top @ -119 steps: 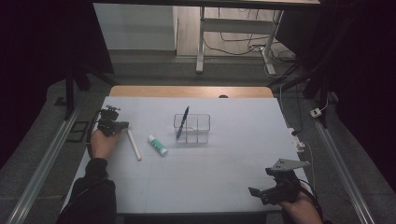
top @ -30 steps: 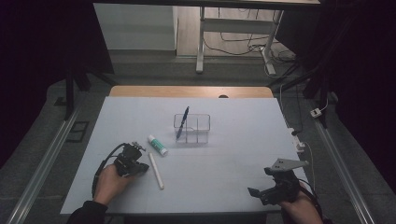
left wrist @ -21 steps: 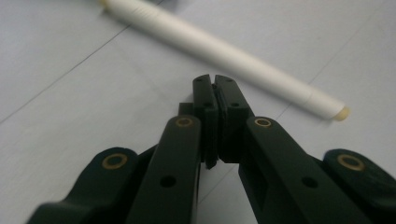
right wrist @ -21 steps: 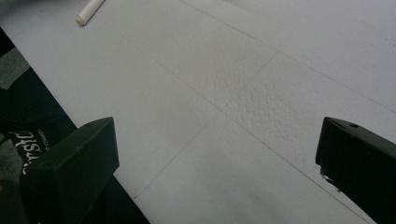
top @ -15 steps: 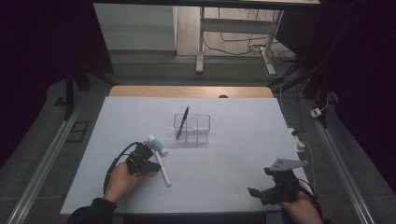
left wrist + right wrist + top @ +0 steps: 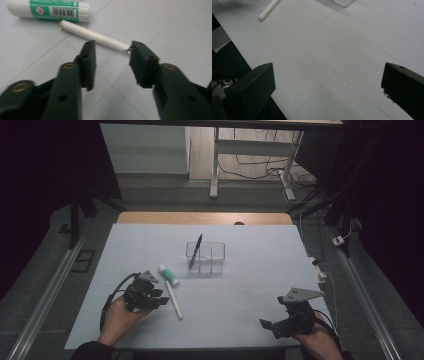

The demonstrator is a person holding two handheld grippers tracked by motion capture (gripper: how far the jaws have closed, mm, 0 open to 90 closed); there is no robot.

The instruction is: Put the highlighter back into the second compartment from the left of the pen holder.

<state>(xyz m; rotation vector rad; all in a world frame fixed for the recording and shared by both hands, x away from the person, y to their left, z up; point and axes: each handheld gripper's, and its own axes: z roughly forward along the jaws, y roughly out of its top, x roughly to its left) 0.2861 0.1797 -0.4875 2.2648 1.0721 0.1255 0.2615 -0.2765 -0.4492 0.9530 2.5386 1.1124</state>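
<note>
A white stick-shaped pen (image 6: 174, 299) (image 6: 95, 37) lies on the white table, next to a white and green glue stick (image 6: 169, 275) (image 6: 48, 9). My left gripper (image 6: 159, 297) (image 6: 111, 66) is at the front left, jaws open, just short of the white pen with nothing between them. A clear plastic organiser (image 6: 206, 257) stands mid-table with a blue pen (image 6: 195, 251) leaning in it. My right gripper (image 6: 270, 326) (image 6: 327, 82) rests at the front right, jaws wide open over bare table. The white pen's tip (image 6: 268, 9) lies far off in the right gripper view.
The white table (image 6: 250, 285) ends close to both hands at the front. A white power strip (image 6: 319, 270) and cable lie at the right edge. Metal rails (image 6: 45, 295) run along both sides; a desk frame (image 6: 215, 160) stands beyond the far edge.
My left gripper came from the table's far left toward the front middle and the white pen. The white pen shifted toward the front. The right gripper stayed still.
</note>
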